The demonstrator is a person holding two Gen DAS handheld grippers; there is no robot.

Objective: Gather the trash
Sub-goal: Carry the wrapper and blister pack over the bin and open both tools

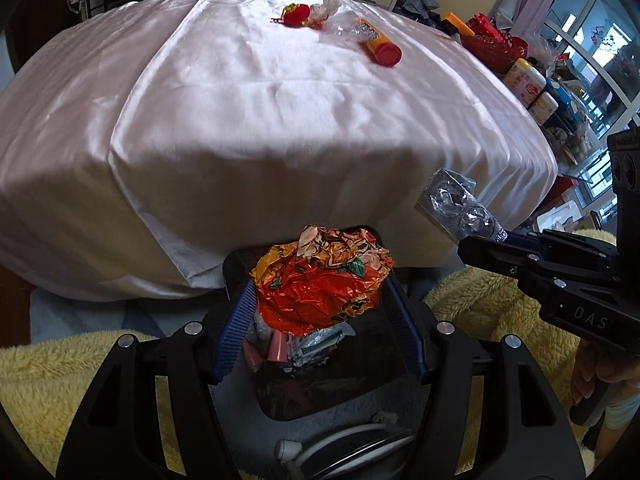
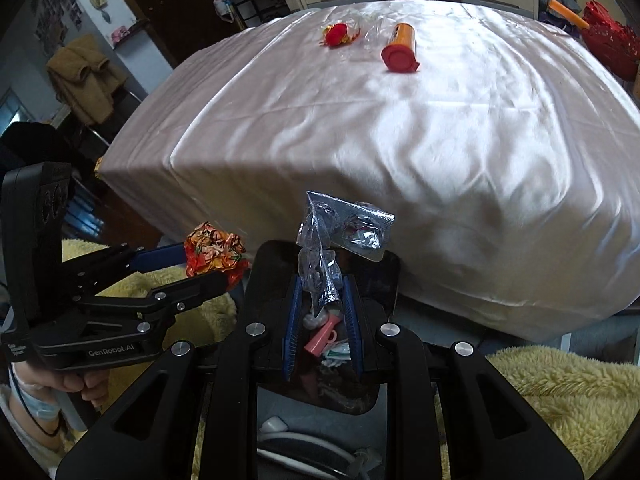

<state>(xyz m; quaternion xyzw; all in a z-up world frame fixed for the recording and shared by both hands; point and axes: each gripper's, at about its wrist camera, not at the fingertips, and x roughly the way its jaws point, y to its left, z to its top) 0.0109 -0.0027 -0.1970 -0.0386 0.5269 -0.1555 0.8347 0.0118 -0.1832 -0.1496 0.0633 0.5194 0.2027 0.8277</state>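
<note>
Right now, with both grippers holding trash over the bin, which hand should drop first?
Probably left: the left gripper holds the crumpled orange wrapper directly above the black bin, while the right gripper and its blister pack seem nearer the bin's rim.

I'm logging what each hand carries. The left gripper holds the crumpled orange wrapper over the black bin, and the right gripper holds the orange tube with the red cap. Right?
Not quite. The right gripper holds an empty silver blister pack, as the right wrist view shows; the orange tube lies on the bed. The left gripper does hold the orange wrapper over the black bin.
</note>
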